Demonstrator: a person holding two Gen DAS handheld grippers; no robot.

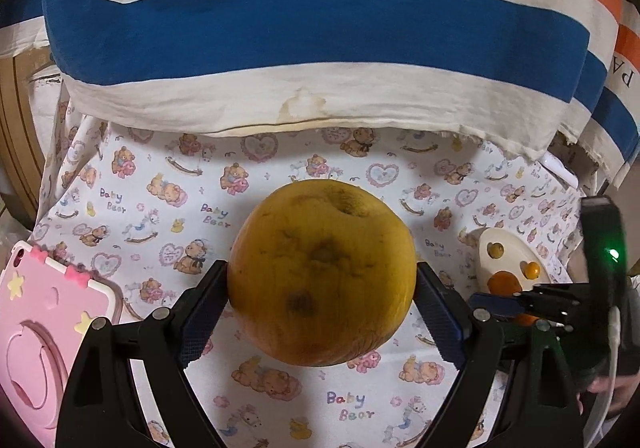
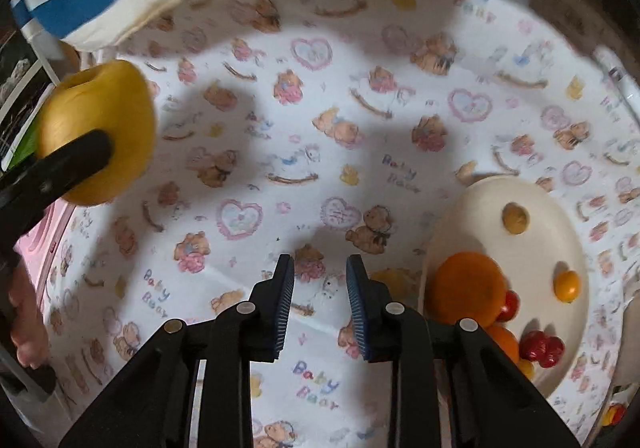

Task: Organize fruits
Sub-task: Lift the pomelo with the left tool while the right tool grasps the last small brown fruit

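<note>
Currently, item one: left gripper (image 1: pixel 322 290), jaws spread wide and clamped on a large yellow fruit (image 1: pixel 322 272), one pad on each flank. The fruit appears to be held clear above the printed cloth (image 1: pixel 168 208) on the desk; its dimpled end faces up and away from the camera. It is nearly round, so no long axis matters.

Item two: right gripper (image 2: pixel 320 288), jaws parted a little, nothing between them, hovering over bare cloth.

Item three: cream plate (image 2: pixel 560 224), to the right of the right gripper's jaws and just beside them. It carries an orange (image 2: pixel 466 286), small red fruits (image 2: pixel 542 346), a small yellow-orange fruit (image 2: pixel 567 285) and a brownish one (image 2: pixel 515 218).

Governing relation: the plate lies well to the right of the held fruit, beyond the right gripper. Judgement: if the plate is the collecting place, the carry runs rightward across the cloth, and the left arm must pass the right one.

Item four: pink case (image 1: pixel 48 328), at the left edge, apart from the fruit.
</note>
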